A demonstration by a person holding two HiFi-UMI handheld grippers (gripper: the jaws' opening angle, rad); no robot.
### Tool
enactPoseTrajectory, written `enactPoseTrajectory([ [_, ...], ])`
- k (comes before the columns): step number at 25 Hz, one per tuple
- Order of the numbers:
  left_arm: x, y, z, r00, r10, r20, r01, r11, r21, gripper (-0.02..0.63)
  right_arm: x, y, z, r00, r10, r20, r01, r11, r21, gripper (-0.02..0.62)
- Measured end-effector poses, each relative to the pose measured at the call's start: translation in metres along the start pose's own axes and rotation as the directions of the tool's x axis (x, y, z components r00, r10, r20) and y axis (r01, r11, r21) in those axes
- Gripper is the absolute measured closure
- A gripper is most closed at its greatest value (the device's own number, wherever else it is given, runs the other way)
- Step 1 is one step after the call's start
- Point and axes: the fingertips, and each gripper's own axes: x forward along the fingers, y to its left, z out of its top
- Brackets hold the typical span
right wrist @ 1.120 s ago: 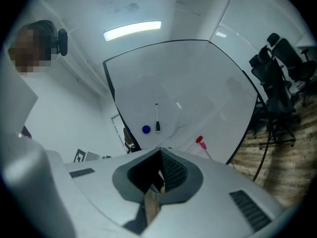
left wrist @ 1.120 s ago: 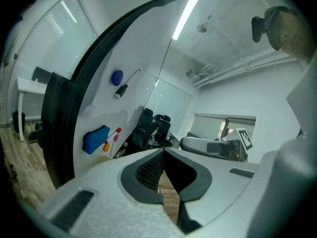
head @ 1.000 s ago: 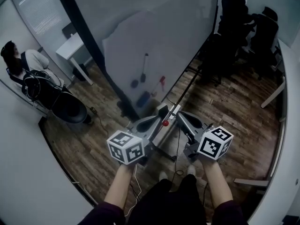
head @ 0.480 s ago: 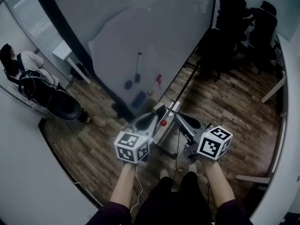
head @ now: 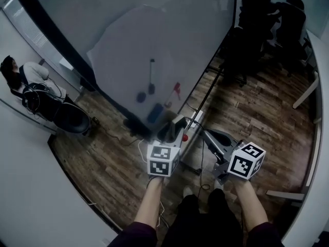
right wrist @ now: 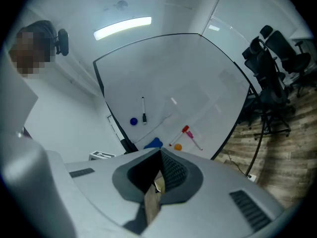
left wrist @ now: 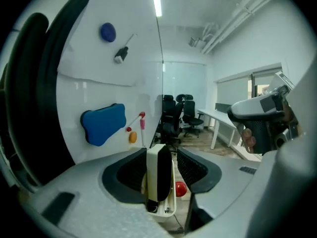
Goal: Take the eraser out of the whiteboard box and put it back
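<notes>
In the left gripper view the eraser [left wrist: 159, 175], white with a black felt face, stands upright in the cream whiteboard box [left wrist: 170, 209]. My left gripper [left wrist: 161, 154] straddles it. Its jaws have just been opening, and a gap shows between the eraser and the right pad [left wrist: 194, 168]. A red ball [left wrist: 181, 188] sits just beyond the box. In the head view the left gripper [head: 172, 130] points at the whiteboard's [head: 154, 40] lower edge. Beside it, my right gripper [head: 209, 136] is shut and holds nothing; in its own view its jaws [right wrist: 161, 155] meet at the tips.
On the whiteboard hang a blue shaped magnet [left wrist: 103, 123], a round blue magnet [left wrist: 108, 32], a black marker [head: 151, 76] and a red marker [head: 176, 90]. Office chairs [head: 267, 24] stand at the back right. A person [head: 20, 76] sits at the left. Cables trail over the wood floor [head: 247, 112].
My left gripper has swung right and dropped toward the whiteboard's lower edge, rolling as it went. The right gripper has sunk a little. The head view has shifted slightly.
</notes>
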Motion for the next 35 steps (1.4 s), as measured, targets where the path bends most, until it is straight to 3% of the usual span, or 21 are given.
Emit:
enactPoseTrajectory([
  [5, 0.012, 0.004, -0.005, 0.993, 0.048, -0.106, -0.045, 0.999, 0.024, 0.437, -0.01, -0.009, 0.001, 1.0, -0.018, 0.003, 0.018, 1.0, 0.004, 0.592],
  [10, 0.022, 0.008, -0.014, 0.966, 0.081, -0.246, -0.084, 0.996, -0.002, 0.437, -0.015, -0.01, 0.008, 1.0, -0.013, 0.015, 0.013, 1.0, 0.001, 0.592],
  [14, 0.025, 0.008, -0.018, 0.946, 0.096, -0.309, -0.099, 0.995, 0.007, 0.437, -0.019, -0.01, 0.009, 1.0, -0.009, 0.02, 0.009, 1.0, 0.005, 0.592],
  [26, 0.026, 0.01, -0.019, 0.94, 0.125, -0.317, -0.115, 0.992, 0.05, 0.466, -0.025, -0.014, 0.009, 1.0, -0.015, 0.026, 0.015, 1.0, 0.012, 0.592],
  [35, 0.012, 0.013, -0.005, 0.964, 0.092, -0.249, -0.108, 0.993, -0.049, 0.468, -0.022, -0.007, 0.022, 0.999, 0.004, 0.039, -0.004, 1.0, -0.006, 0.592],
])
